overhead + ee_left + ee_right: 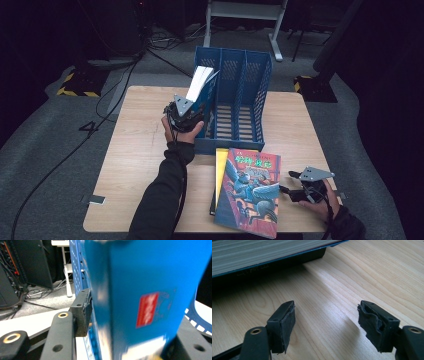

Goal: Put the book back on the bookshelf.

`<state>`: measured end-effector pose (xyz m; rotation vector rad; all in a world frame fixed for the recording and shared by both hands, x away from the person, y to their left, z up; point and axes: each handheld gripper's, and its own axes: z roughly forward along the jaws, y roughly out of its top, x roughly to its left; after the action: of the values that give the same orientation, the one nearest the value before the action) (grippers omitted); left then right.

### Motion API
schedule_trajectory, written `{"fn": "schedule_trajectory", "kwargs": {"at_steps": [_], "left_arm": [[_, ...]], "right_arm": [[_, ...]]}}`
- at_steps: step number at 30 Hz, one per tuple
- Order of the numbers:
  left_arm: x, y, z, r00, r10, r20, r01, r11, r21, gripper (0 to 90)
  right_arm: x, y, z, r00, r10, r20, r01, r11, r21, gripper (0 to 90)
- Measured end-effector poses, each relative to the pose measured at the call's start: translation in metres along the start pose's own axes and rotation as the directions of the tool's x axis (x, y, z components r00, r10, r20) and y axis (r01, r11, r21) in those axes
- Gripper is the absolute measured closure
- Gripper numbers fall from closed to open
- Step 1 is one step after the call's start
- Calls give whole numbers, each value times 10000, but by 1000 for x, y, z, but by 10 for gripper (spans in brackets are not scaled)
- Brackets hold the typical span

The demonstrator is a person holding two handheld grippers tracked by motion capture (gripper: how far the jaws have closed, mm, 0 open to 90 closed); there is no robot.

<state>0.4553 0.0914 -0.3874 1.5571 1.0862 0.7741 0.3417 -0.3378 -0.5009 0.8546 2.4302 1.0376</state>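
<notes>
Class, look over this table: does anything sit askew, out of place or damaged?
The blue book leans tilted in the rack's left slot, not upright. The right claw's pad looks torn. The book stack lies slightly fanned.

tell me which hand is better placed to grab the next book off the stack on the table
Right. The right gripper rests open on the table beside the book stack, jaws facing its edge. The left gripper has a blue book between its jaws at the file rack.
</notes>
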Motion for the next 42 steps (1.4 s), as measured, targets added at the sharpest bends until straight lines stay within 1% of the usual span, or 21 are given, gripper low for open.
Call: {"fn": "schedule_trajectory", "kwargs": {"at_steps": [3,6,8,9,10,12,15,17,18,20,21,22,24,26,28,29,32,34,36,39,42], "left_arm": [[5,-7,-2,9993,-102,360,95,9997,211,479],[8,-15,-5,9974,197,700,-225,9990,394,459],[9,-21,-7,9945,459,946,-517,9969,594,441],[9,-23,-9,9935,513,1015,-582,9961,657,437],[10,-26,-10,9907,666,1187,-763,9940,788,430],[12,-32,-12,9858,988,1356,-1131,9883,1023,428],[16,-40,-15,9758,1225,1813,-1476,9802,1322,422],[18,-44,-16,9690,1283,2109,-1613,9759,1472,428],[19,-45,-17,9664,1389,2165,-1746,9723,1555,431],[18,-48,-17,9635,1538,2191,-1951,9639,1814,448],[19,-49,-17,9619,1601,2217,-2020,9625,1812,461],[19,-49,-18,9632,1495,2234,-1913,9651,1787,472],[18,-49,-18,9655,1411,2187,-1825,9662,1821,482],[16,-49,-17,9658,1310,2240,-1741,9671,1853,485],[15,-48,-15,9659,1365,2201,-1800,9648,1915,488],[14,-47,-14,9673,1419,2102,-1833,9639,1929,490],[12,-45,-8,9729,1357,1873,-1735,9636,2032,494],[13,-42,-4,9748,1372,1757,-1735,9618,2118,498],[15,-40,1,9772,1304,1677,-1657,9620,2171,500],[16,-36,9,9788,1364,1528,-1699,9574,2336,501],[17,-34,15,9805,1392,1386,-1697,9557,2406,502]], "right_arm": [[0,0,0,10000,5,3,-5,10000,-3,299],[0,0,0,10000,18,-15,-18,10000,-6,299],[-1,-1,0,9999,70,-74,-70,10000,-20,301],[-1,-1,0,9999,98,-94,-98,10000,-13,301],[-1,-1,0,9999,114,-115,-114,9999,-4,301],[-1,-1,-1,9998,134,-123,-134,9999,8,301],[-1,-1,-1,9998,158,-142,-158,9999,8,302],[-2,-1,0,9997,173,-144,-173,9998,-4,302],[-1,-1,0,9997,177,-146,-177,9998,1,302],[-1,-1,0,9998,159,-140,-159,9999,16,302],[-1,-1,0,9998,155,-138,-154,9999,18,301],[-1,-1,0,9998,152,-137,-152,9999,18,301],[-2,-1,0,9997,171,-155,-171,9999,9,301],[-2,-1,0,9997,192,-161,-193,9998,-5,300],[-1,-1,0,9998,164,-134,-164,9999,-2,301],[-1,0,0,9998,139,-119,-139,9999,11,302],[-1,0,0,9998,132,-124,-132,9999,-1,303],[-1,0,0,9999,130,-114,-130,9999,8,303],[0,0,0,9999,96,-105,-96,10000,7,304],[-1,-1,0,9998,153,-155,-153,9999,-8,301],[-1,-1,0,9998,132,-144,-132,9999,-12,302]]}}
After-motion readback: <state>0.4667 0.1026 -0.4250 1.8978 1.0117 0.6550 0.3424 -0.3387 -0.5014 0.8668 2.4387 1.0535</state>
